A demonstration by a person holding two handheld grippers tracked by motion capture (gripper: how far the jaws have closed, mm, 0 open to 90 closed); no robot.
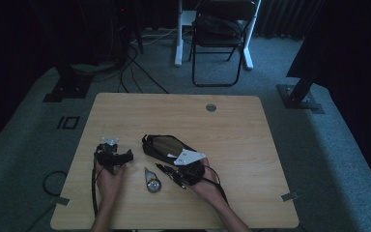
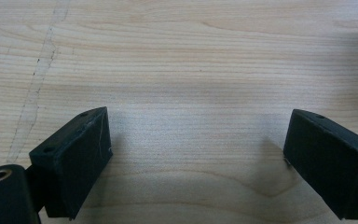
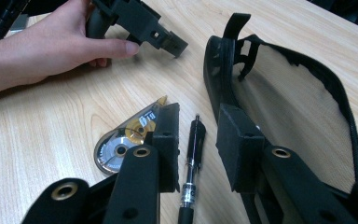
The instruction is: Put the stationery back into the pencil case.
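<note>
I judge the step as picking up the pen (image 3: 192, 158), which lies on the table (image 1: 241, 130) between my right gripper (image 3: 198, 144)'s open jaws, beside the black pouch (image 3: 279, 88) and tape dispenser (image 3: 126, 140). I'd lower, centre the barrel, close gently. Left gripper (image 2: 198, 158) open, empty over bare wood. Dim room, grey carpet, folding chair (image 1: 220, 29) beyond
</note>
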